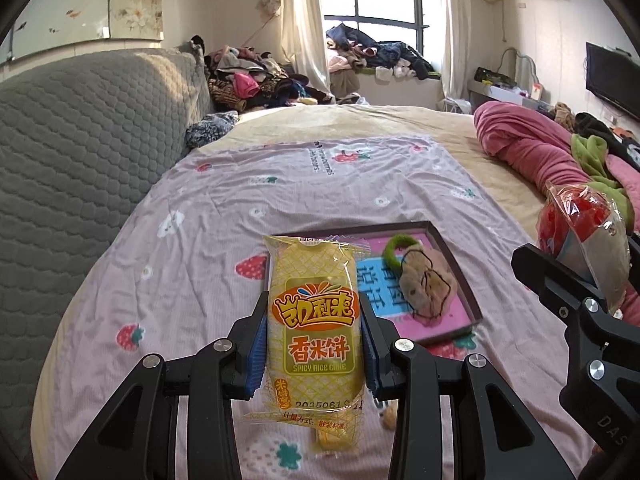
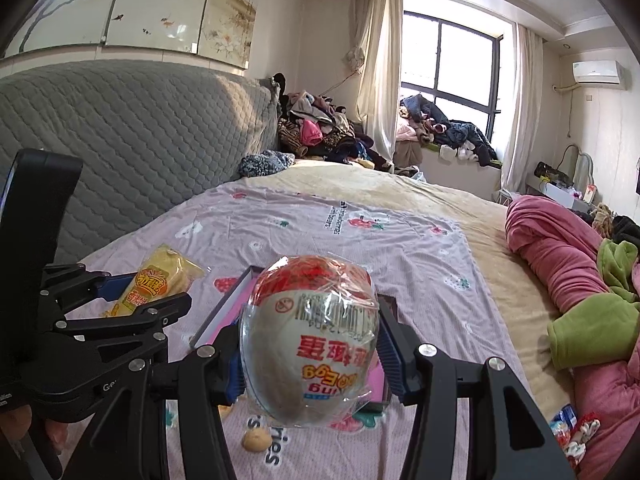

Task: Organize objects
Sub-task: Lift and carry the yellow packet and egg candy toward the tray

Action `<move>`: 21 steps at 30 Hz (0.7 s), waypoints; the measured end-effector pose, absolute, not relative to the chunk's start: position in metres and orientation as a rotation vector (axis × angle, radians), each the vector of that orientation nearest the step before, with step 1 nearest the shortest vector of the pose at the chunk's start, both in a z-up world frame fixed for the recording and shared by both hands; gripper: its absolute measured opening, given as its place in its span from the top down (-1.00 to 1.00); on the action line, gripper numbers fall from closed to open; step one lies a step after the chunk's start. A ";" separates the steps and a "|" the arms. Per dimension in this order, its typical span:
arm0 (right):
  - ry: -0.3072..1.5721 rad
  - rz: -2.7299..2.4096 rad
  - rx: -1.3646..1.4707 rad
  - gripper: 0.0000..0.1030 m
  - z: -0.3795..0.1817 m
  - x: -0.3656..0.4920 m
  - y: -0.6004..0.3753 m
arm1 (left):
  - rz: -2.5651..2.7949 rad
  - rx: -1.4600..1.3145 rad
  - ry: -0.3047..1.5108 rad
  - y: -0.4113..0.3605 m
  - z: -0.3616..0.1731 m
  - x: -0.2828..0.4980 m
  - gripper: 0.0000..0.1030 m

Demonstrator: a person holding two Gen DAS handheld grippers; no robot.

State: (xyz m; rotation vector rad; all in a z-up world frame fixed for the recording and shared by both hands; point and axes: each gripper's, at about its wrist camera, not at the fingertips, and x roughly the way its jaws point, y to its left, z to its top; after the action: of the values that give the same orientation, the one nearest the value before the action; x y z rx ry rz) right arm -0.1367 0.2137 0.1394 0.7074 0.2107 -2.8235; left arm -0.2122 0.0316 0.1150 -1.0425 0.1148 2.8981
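Above the bed (image 1: 192, 216) | left gripper (image 1: 314, 344) pinching rice-cake packet (image 1: 314, 320) | right gripper (image 2: 310, 356) clamping, seemingly, wrapped egg (image 2: 312, 344)

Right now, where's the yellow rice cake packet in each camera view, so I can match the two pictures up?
Left wrist view: yellow rice cake packet stands bottom centre, clamped in the left gripper.
Right wrist view: the packet is at middle left, tilted.
Shared landmark: the dark-rimmed tray on the strawberry-print sheet, just beyond the packet.
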 end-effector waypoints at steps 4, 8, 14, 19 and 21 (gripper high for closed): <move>0.194 -2.825 0.701 -0.05 0.137 -0.155 0.216 | 2.908 -1.037 0.115 0.030 0.114 -0.232 0.22; 0.189 -2.828 0.707 -0.05 0.130 -0.173 0.217 | 2.904 -1.048 0.112 0.028 0.107 -0.250 0.22; 0.189 -2.820 0.729 -0.05 0.120 -0.194 0.214 | 2.899 -1.066 0.114 0.031 0.097 -0.272 0.22; 0.170 -2.817 0.737 -0.05 0.114 -0.208 0.213 | 2.894 -1.079 0.121 0.034 0.088 -0.288 0.22; 0.164 -2.814 0.741 -0.05 0.110 -0.212 0.212 | 2.890 -1.086 0.119 0.034 0.083 -0.293 0.22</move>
State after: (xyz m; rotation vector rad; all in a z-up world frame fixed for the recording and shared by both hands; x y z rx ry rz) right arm -0.2122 0.2124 0.1102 0.7410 0.1640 -2.8144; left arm -0.2932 0.0337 0.0831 -1.0858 0.1187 2.8898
